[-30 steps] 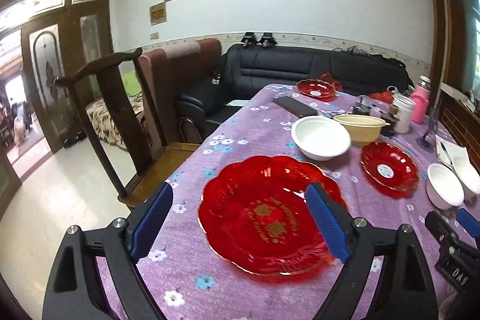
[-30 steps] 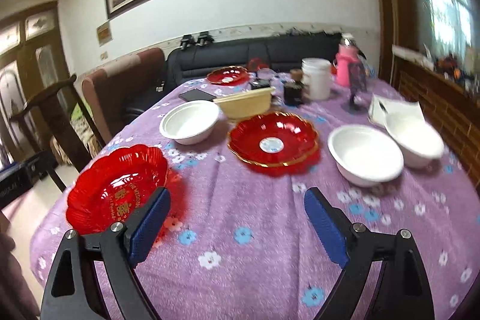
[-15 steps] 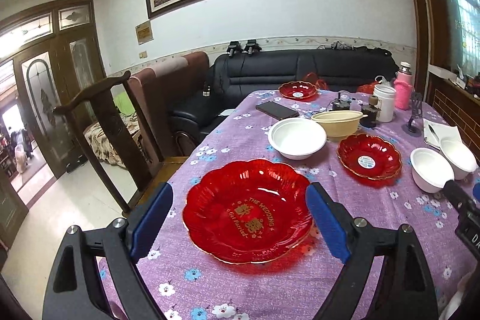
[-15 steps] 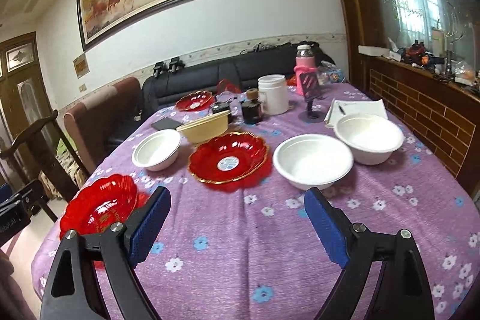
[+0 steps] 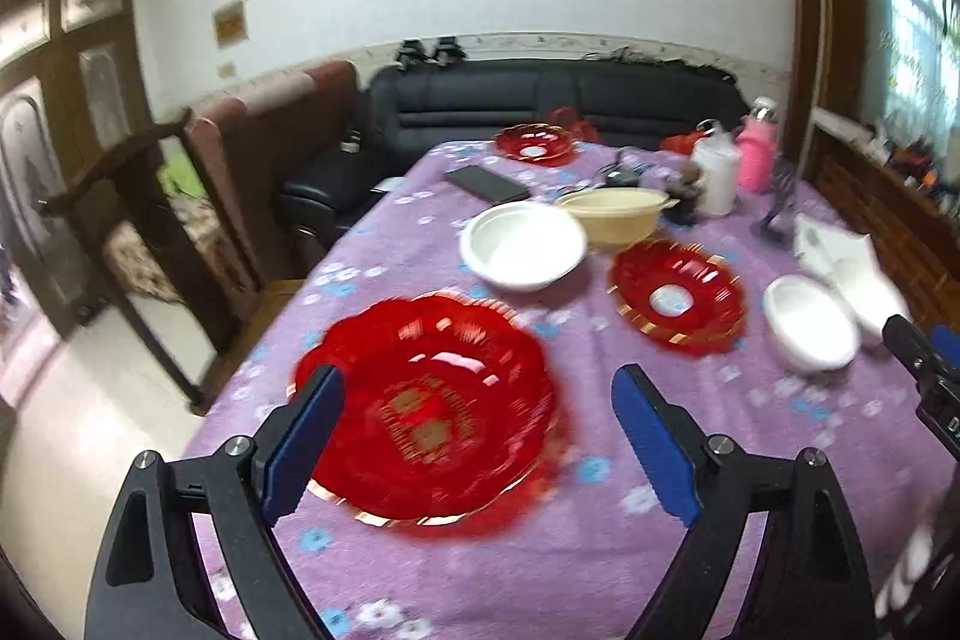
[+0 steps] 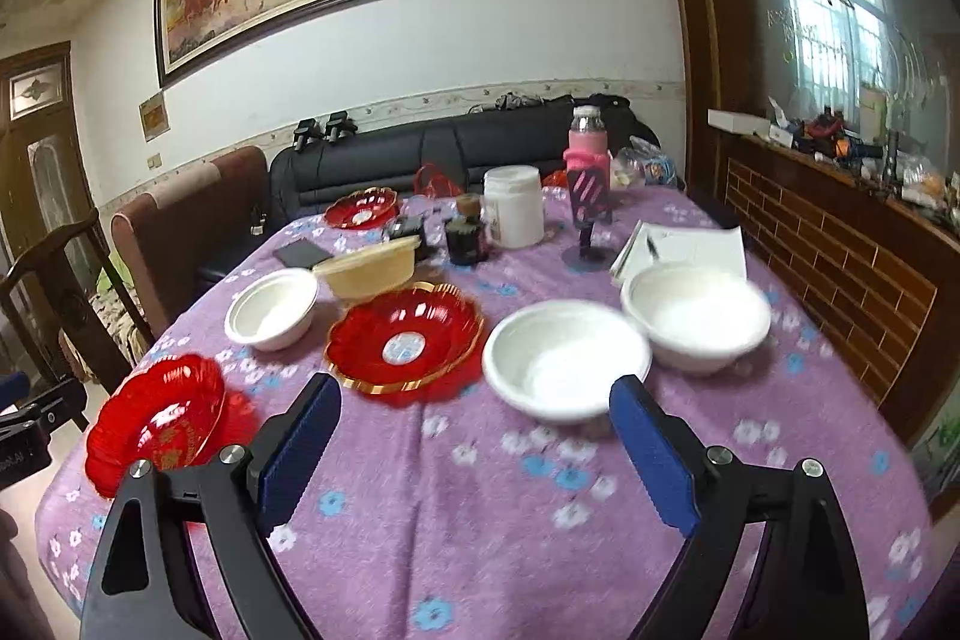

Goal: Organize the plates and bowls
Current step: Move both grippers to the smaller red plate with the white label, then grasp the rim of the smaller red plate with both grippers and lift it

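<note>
A large red plate (image 5: 432,406) lies on the purple flowered tablecloth just ahead of my open, empty left gripper (image 5: 477,439); it also shows in the right wrist view (image 6: 159,415). A smaller red gold-rimmed plate (image 6: 408,337) sits mid-table, also in the left wrist view (image 5: 675,295). Three white bowls stand around it: one at the left (image 6: 273,310), two at the right (image 6: 564,358) (image 6: 696,313). A cream bowl (image 6: 369,271) and a far red plate (image 6: 362,208) lie behind. My right gripper (image 6: 474,448) is open and empty above the cloth, short of the near white bowl.
A white jar (image 6: 513,214), pink bottle (image 6: 588,154), dark jars (image 6: 465,235), a black phone (image 6: 302,253) and papers (image 6: 684,244) crowd the table's far side. A wooden chair (image 5: 138,214) stands left of the table, a black sofa (image 5: 558,100) behind, a brick ledge (image 6: 840,268) at the right.
Both grippers have shifted and the views blur with motion. The left gripper has tipped down toward the large red plate. The right gripper has moved closer to the white bowls. Both stay open.
</note>
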The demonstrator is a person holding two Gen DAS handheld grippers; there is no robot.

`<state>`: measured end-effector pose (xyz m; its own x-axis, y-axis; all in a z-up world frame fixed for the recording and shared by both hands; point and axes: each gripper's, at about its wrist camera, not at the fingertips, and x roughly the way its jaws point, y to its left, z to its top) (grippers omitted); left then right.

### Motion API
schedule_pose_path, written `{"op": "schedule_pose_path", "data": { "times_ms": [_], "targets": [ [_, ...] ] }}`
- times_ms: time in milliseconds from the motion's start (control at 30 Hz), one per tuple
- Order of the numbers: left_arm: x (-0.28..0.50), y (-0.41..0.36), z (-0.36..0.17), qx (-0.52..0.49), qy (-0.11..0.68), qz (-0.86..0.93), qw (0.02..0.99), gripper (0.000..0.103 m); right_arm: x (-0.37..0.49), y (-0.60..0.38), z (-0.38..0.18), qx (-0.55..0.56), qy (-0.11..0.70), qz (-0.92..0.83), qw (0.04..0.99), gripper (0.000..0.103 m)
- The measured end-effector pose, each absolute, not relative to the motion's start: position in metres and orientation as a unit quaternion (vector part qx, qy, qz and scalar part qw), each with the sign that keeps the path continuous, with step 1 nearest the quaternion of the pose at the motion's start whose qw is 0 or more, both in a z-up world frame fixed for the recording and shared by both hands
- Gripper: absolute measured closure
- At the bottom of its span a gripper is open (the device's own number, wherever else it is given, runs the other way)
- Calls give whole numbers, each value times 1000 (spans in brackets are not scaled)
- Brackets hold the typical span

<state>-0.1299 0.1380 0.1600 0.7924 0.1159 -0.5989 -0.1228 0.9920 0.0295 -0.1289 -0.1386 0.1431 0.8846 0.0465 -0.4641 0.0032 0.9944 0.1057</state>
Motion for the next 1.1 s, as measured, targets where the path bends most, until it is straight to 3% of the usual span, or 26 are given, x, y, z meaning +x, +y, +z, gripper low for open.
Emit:
{"op": "schedule_pose_path", "data": {
  "times_ms": [133, 267, 367, 500, 567, 633, 667, 867, 1100],
  "targets": [
    [-112, 138, 211, -41, 279, 30, 959, 13, -109, -170, 194, 56, 212, 9, 976, 9],
    [-78, 123, 241, -72, 267, -7, 961, 5, -69, -204, 240, 112, 202, 17, 973, 9],
    [-45, 105, 228, -105, 287, -36, 951, 5, -25, -219, 247, 138, 231, 30, 963, 9],
    [2, 81, 163, -167, 361, -85, 913, 5, 33, -215, 200, 145, 327, 59, 932, 10],
    [25, 69, 127, -177, 400, -85, 895, 19, 51, -212, 173, 145, 360, 64, 919, 15],
    [40, 61, 99, -180, 428, -89, 881, 50, 69, -209, 144, 152, 395, 77, 903, 22],
    [53, 56, 82, -183, 448, -90, 871, 54, 76, -209, 133, 158, 408, 82, 896, 26],
    [80, 55, 38, -203, 466, -59, 859, 54, 121, -193, 89, 146, 458, 101, 871, 27],
    [92, 61, 31, -187, 444, -36, 875, 54, 158, -159, 55, 112, 501, 127, 849, 27]
  ]
}}
